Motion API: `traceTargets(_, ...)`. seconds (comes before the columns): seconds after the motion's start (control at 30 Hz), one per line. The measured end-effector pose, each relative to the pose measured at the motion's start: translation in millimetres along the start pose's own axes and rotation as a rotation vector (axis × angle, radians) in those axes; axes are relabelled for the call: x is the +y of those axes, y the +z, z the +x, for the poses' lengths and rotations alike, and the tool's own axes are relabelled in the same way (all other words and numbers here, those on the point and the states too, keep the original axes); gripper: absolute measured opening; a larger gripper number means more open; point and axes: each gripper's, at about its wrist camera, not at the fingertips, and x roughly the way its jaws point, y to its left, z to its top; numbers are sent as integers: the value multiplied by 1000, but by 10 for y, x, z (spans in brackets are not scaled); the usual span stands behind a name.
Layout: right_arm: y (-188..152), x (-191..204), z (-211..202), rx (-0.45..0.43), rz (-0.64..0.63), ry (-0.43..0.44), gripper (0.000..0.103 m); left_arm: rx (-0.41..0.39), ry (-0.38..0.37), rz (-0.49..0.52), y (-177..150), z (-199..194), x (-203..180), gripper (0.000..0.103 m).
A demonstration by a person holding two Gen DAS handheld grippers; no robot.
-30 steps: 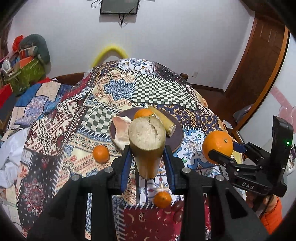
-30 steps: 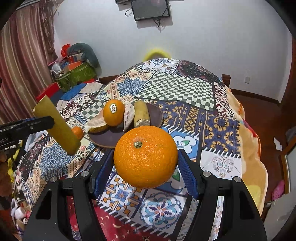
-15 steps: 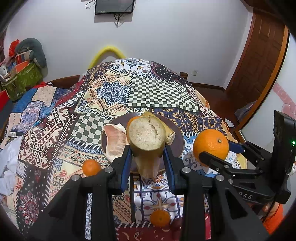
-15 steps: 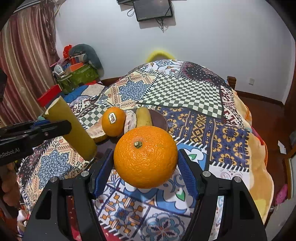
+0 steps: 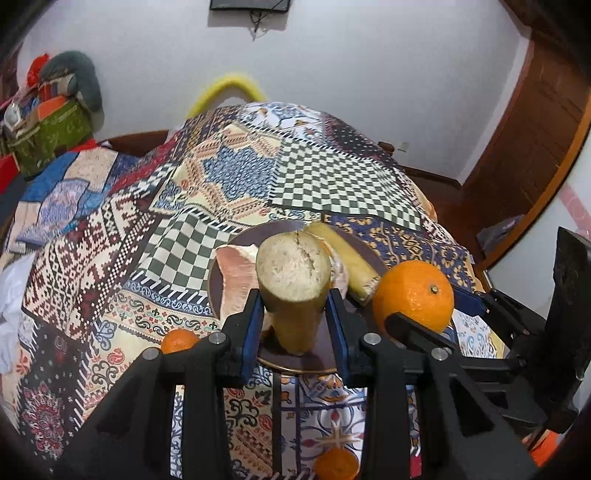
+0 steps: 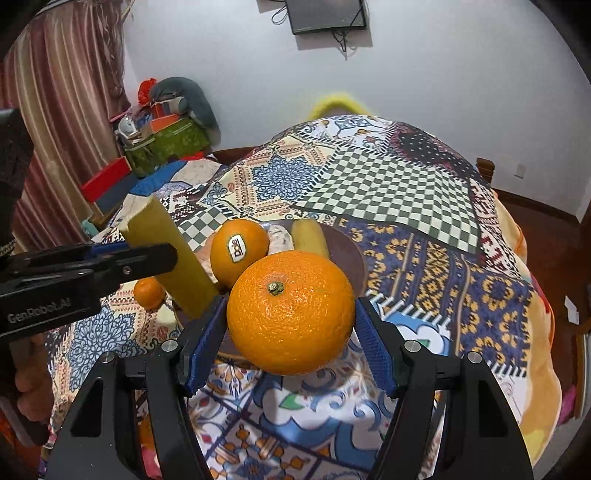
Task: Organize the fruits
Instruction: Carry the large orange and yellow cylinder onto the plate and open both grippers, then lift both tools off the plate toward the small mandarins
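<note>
"Dole" sticker on the plated orange (image 6: 239, 255), "GenRobot.AI" on the left gripper (image 5: 293, 325) — it's clamped on a pale-ended yellow stalk (image 5: 293, 284). Right gripper (image 6: 290, 341) squeezes a big pebbly orange (image 6: 290, 312) over the plate (image 6: 351, 254).

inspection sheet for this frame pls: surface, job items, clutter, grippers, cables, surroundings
Surface: patchwork cloth covers the table; a dark plate sits near the front.
Job's things: on the plate a stickered orange, a pomelo wedge and a yellow stalk piece; two small mandarins loose on the cloth.
Clutter: nothing seen on the table besides the fruit.
Grippers: left gripper shut on a cut cane piece above the plate; right gripper shut on a large orange.
Cables: cords hang under a wall screen.
Surroundings: green box of items, curtain, wooden door.
</note>
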Motion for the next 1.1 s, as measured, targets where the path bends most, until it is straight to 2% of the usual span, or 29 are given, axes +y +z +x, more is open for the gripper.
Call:
traceTargets(0.1, 33, 32, 71, 4, -16, 4, 66, 0, -22, -25, 35, 39, 63, 34)
traceTargets(0.27, 65, 76, 178, 15, -40, 8, 66, -6, -1, -22, 122, 141, 84, 35)
traceTargets(0.47, 51, 73, 248, 25, -52, 8, 66, 12, -17, -80, 202, 319, 219, 36)
traceTargets(0.7, 37, 126, 288, 25, -74, 16, 66, 23, 19, -53, 161, 398, 191, 39)
traceTargets(0.87, 16, 160, 330, 41, -88, 25, 66, 38, 14, -64, 143, 410, 217, 40)
traceTargets(1.0, -4, 125, 400, 81, -62, 72, 66, 54, 18, -58, 111, 395, 215, 40)
traceTargets(1.1, -2, 160, 401, 85, -69, 60, 66, 49, 22, -36, 90, 346, 187, 40)
